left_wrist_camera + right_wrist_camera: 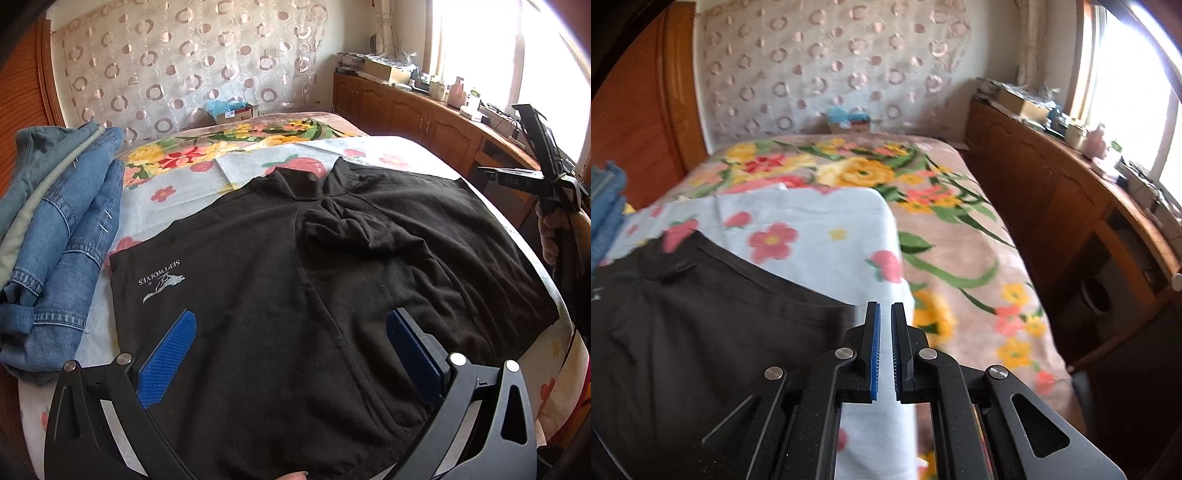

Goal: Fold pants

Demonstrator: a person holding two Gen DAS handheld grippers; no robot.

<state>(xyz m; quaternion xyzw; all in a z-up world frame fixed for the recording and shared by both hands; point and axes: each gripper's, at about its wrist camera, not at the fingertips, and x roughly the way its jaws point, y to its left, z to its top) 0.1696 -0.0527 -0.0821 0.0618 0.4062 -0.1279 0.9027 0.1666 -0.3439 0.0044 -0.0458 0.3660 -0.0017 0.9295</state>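
Note:
Black pants (295, 277) lie spread flat on the bed with their waistband toward me, a bunched fold at the crotch and a white logo (162, 284) on the left side. My left gripper (291, 314) hovers open over the waist area, its blue pads wide apart and off the cloth. In the right wrist view my right gripper (885, 304) is shut to a thin slit with nothing between the pads. It sits just past the right edge of the pants (701, 314), over the light blue sheet (812, 221). A hand (550, 229) holds that gripper at the bed's right side.
A pile of folded blue jeans (62, 229) lies on the bed to the left of the pants. A floral blanket (960, 240) covers the rest of the bed. A cluttered wooden cabinet (1052, 203) runs along the right under the window. A small box (232, 110) sits at the headboard.

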